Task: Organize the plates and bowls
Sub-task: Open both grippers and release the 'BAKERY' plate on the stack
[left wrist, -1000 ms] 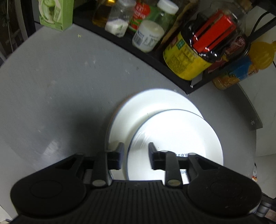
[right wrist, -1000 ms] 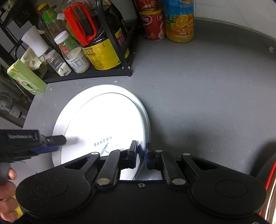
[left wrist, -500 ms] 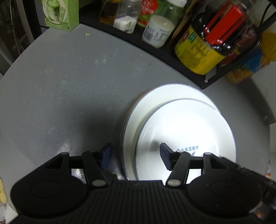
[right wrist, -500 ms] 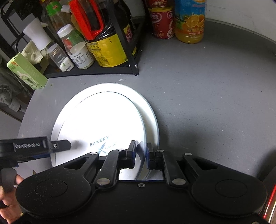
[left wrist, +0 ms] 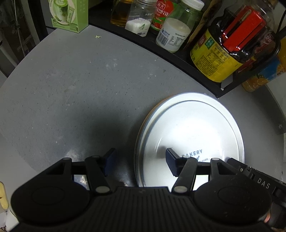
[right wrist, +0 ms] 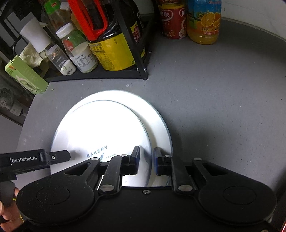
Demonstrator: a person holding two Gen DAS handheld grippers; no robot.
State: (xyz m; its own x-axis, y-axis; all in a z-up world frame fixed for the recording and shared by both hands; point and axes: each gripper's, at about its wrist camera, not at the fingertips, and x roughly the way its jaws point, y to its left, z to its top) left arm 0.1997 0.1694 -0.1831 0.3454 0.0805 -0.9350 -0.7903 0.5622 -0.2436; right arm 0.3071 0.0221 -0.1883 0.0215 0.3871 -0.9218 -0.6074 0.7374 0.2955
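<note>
A small white plate [left wrist: 193,128] [right wrist: 100,125] printed BAKERY lies flat on a larger white plate [left wrist: 160,107] [right wrist: 159,125] on the grey round table [left wrist: 71,89]. My left gripper [left wrist: 141,162] is open, straddling the stack's left rim: one finger over the table, the other over the small plate. It also shows at the left of the right wrist view as the left gripper [right wrist: 53,158]. My right gripper [right wrist: 146,161] is open a little, with the small plate's right rim between its fingers, not clamped.
A black wire rack [right wrist: 139,71] holds jars and bottles just behind the plates. A green box [left wrist: 69,16] stands at the back left. An orange juice bottle [right wrist: 203,21] and a red can [right wrist: 172,19] stand at the back right. The table edge curves close on the left.
The small plate has settled onto the larger one. My right gripper has let go of its rim and parted. My left gripper has widened and drawn back to the left.
</note>
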